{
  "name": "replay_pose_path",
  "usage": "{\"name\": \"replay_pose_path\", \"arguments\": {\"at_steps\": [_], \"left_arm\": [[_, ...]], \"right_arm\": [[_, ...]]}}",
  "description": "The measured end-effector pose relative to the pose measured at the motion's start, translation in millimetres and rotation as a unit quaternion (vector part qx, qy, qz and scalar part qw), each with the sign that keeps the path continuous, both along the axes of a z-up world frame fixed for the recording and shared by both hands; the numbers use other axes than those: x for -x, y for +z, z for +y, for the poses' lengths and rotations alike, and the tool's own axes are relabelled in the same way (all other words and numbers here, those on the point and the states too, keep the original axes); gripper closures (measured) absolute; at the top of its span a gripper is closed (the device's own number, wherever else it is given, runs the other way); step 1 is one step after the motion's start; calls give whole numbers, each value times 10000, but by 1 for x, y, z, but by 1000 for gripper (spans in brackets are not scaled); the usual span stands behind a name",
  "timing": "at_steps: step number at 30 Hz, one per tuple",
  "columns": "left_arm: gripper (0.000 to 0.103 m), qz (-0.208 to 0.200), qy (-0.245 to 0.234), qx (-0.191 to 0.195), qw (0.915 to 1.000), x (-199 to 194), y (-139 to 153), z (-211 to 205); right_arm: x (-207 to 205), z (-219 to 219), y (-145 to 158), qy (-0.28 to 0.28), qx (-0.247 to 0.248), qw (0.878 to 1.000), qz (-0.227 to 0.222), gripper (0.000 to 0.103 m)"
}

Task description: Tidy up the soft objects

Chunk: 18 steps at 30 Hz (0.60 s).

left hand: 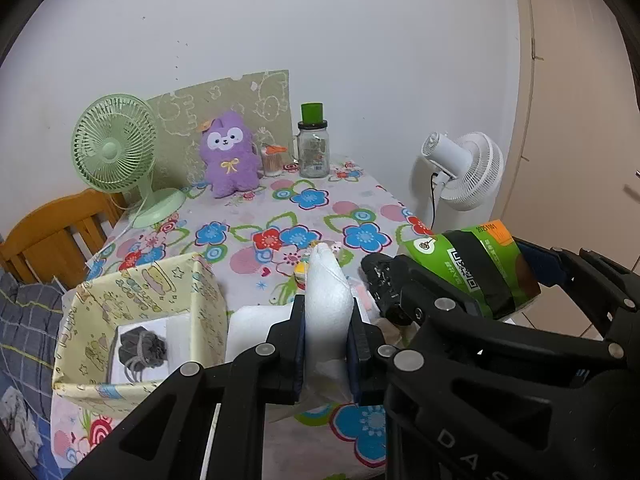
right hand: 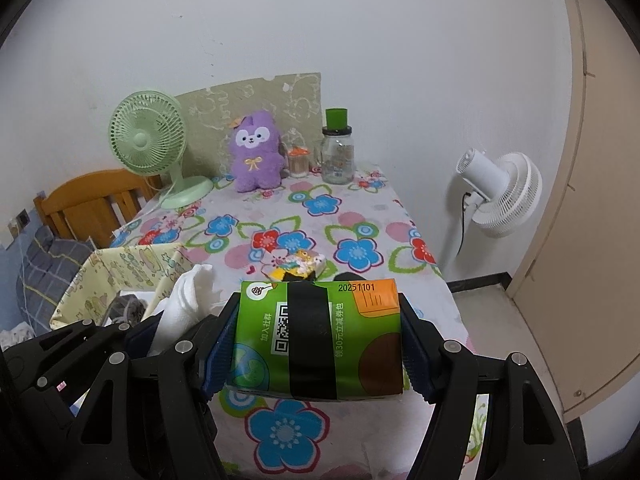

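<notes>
My left gripper (left hand: pixel 327 344) is shut on a white folded cloth (left hand: pixel 328 296) and holds it above the table's near edge, just right of the yellow patterned fabric box (left hand: pixel 140 304). The cloth also shows in the right wrist view (right hand: pixel 188 300). My right gripper (right hand: pixel 318 344) is shut on a green tissue pack (right hand: pixel 320 336) with a black tape band, held above the table front. That pack shows in the left wrist view (left hand: pixel 472 268) to the right of the cloth. A dark grey pouch (left hand: pixel 142 346) lies inside the box.
A floral tablecloth (right hand: pixel 320 204) covers the table. At the back stand a green desk fan (right hand: pixel 148 140), a purple plush toy (right hand: pixel 256 152), a toothpick holder (right hand: pixel 298 160) and a glass jar (right hand: pixel 338 152). A small colourful item (right hand: pixel 298 266) lies mid-table. A white floor fan (right hand: pixel 500 192) stands right.
</notes>
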<state>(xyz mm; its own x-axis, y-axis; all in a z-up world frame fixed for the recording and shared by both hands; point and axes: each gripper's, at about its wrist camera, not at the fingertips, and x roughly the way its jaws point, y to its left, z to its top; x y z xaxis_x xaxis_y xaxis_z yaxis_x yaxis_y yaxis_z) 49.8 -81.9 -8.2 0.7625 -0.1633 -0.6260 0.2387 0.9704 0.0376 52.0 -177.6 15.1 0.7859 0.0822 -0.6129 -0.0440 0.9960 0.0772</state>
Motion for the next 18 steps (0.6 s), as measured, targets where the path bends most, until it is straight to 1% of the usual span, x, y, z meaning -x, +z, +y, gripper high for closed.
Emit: {"name": "replay_pose_path", "arguments": {"at_steps": [18], "left_arm": [[88,-126,98,-54,9999,-12,16,41]], "right_arm": [[-19,45,18,213,52,9997,-98,30]]}}
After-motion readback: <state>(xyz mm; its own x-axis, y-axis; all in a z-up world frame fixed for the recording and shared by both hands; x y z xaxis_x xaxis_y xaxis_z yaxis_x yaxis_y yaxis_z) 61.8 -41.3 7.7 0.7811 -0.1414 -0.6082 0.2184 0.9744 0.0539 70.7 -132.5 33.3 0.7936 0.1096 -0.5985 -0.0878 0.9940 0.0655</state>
